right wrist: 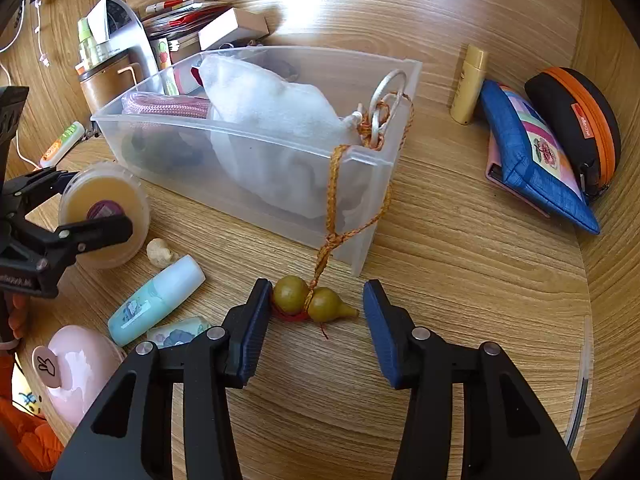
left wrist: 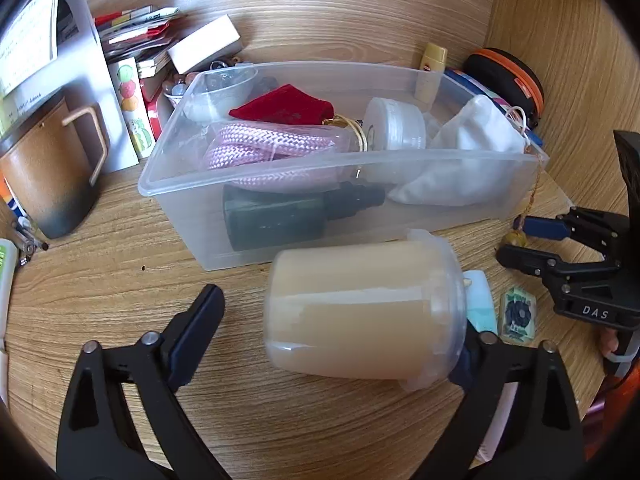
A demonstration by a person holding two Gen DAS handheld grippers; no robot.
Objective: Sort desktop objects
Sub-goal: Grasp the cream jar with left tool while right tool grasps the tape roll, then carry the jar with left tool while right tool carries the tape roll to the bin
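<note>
We're mid-sort, both grippers working loose items in front of the clear plastic bin [right wrist: 256, 148]. Right gripper [right wrist: 316, 312] sits low over the wood-grain desk [right wrist: 460, 280], fingers apart around the gourd charm [right wrist: 316, 300]: left pad touches the round bulb, right pad stands clear of the pointed tip, so no clamp yet. The charm is two glossy olive-brown bulbs tied with red thread; its braided orange cord [right wrist: 334, 184] runs up over the bin's near rim to metal rings [right wrist: 386, 104] inside. Next move, we judge: finish closing, lift, drop the charm in after its cord, without dragging the bin. Left gripper [left wrist: 340, 328] straddles the translucent tub [left wrist: 360, 312], a smooth cylinder lying on its side, filled with tan cream; fingers wide, left one clearly off it, right-side contact hidden. Beyond, the bin already holds pink woven rope [left wrist: 256, 148], a red velvet pouch [left wrist: 284, 106] and a white cloth bag [left wrist: 468, 148].
</note>
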